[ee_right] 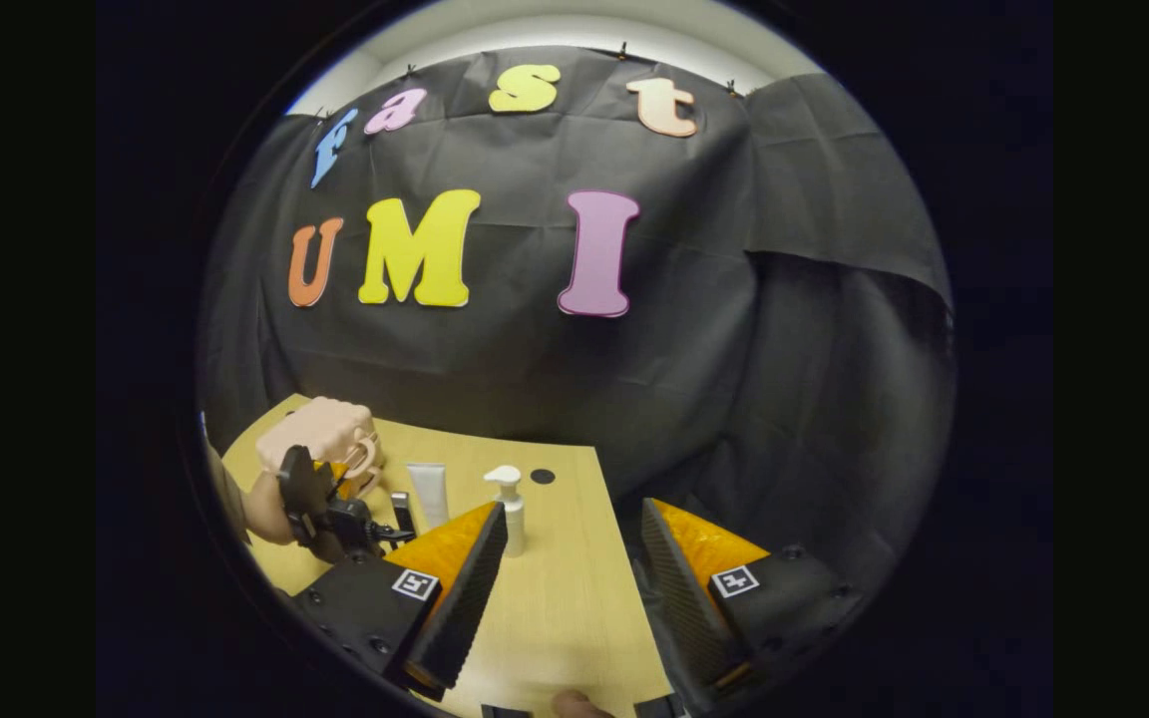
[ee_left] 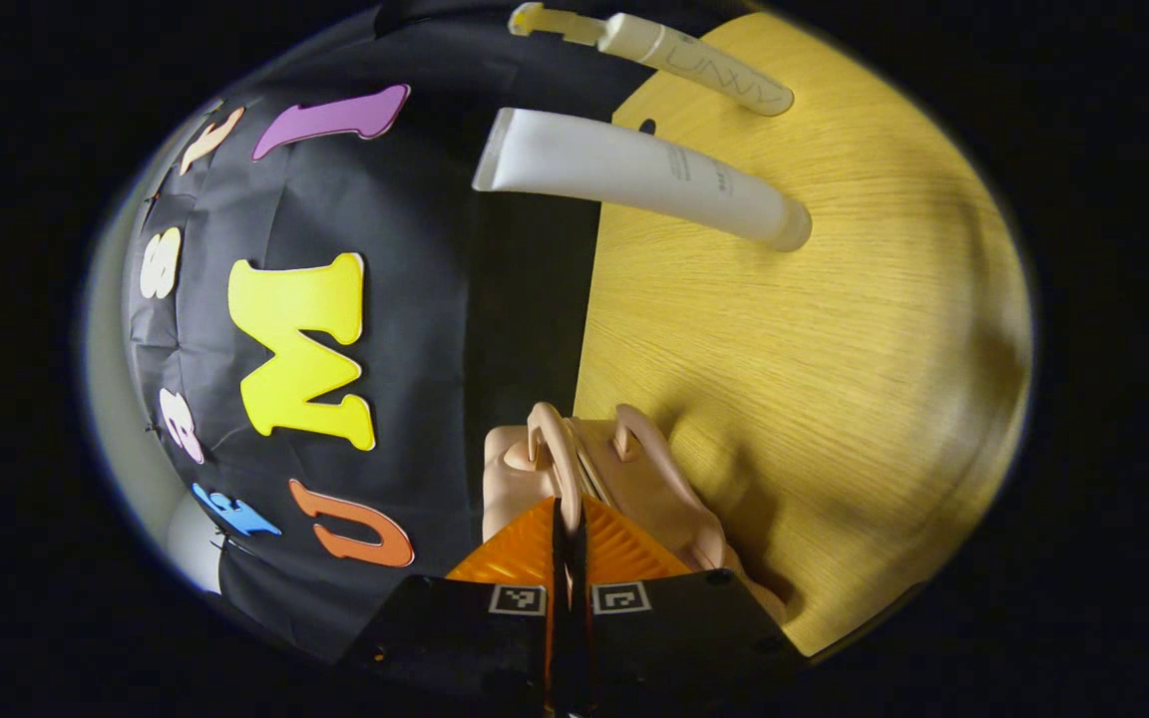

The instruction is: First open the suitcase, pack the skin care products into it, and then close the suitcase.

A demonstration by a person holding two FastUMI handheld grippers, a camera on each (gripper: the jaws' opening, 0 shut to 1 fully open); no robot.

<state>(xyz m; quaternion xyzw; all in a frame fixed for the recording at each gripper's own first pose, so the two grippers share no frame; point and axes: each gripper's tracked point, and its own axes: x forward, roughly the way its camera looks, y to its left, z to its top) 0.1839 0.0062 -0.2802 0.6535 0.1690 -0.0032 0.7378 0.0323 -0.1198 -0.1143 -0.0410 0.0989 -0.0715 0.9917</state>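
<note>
I'm pinching the suitcase handle with my left hand-held gripper to lift it; right hand-held gripper is hanging wide open, empty, near the pump bottle.

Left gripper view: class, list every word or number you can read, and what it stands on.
Tube: small print, too small to read.
Pump bottle: pale lettering, too warped to read.
Left tongs, shut on the suitcase handle: square code marks, no words.
</note>
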